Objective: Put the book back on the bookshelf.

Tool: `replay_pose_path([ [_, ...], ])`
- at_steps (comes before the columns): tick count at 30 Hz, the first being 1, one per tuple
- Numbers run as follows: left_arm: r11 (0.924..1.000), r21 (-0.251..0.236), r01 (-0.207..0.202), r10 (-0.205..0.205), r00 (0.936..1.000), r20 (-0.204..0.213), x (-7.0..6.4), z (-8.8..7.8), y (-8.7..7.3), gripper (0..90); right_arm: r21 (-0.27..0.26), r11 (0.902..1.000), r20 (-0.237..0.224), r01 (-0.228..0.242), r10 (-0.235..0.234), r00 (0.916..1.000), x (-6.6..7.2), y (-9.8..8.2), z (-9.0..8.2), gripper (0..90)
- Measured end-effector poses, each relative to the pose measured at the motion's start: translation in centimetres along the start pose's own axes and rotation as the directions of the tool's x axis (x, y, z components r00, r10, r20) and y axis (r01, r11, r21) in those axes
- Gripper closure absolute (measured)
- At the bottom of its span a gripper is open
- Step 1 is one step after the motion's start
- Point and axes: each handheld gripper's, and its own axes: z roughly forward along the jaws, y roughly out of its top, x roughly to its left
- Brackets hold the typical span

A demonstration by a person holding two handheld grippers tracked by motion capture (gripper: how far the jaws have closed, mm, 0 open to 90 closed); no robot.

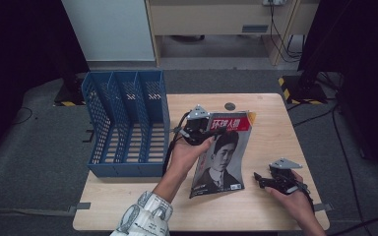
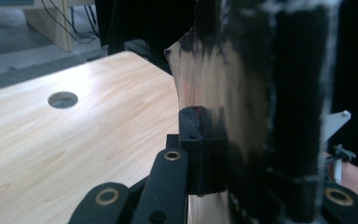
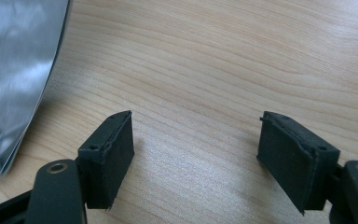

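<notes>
While the high view looks down on a pale wooden table (image 1: 266, 196), the left gripper (image 1: 207, 129) is clenched on the upper left edge of a glossy magazine (image 1: 224, 157), whose cover bears a portrait under a red title band. It stands lifted at a tilt, its lower corner near the tabletop, just right of a blue perforated plastic file rack (image 1: 128, 123) with upright dividers. The right gripper (image 1: 262, 181) rests on the wood near the magazine's lower right corner, apart from it.

From the left gripper view, the black rubbery pads (image 2: 200, 154) pinch the thin, shiny sheet (image 2: 214, 84), which bends upward; a round hole (image 2: 63, 99) is cut in the grained wood.

Along the right gripper view, two blocky black pads (image 3: 109, 154) stand released, bare wood grain between them, with the magazine's sheeny curved edge (image 3: 14, 79) at the left.
</notes>
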Motion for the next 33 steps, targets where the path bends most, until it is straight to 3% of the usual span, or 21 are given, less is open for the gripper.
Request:
replay_pose_path([
  [8,0.9993,-0.029,-0.025,0.025,0.9995,-0.022,0.0,-1.4,1.5,86.5,-0.001,1.0,-0.003,0.005,-0.005,1.0,0.0,0.0,0.0,27.1],
  [33,0.9921,-0.122,-0.031,0.02,0.996,-0.087,0.5,-4.2,3.8,86.6,-0.001,1.0,-0.003,0.005,-0.005,1.0,0.3,-0.1,-0.1,27.4],
])
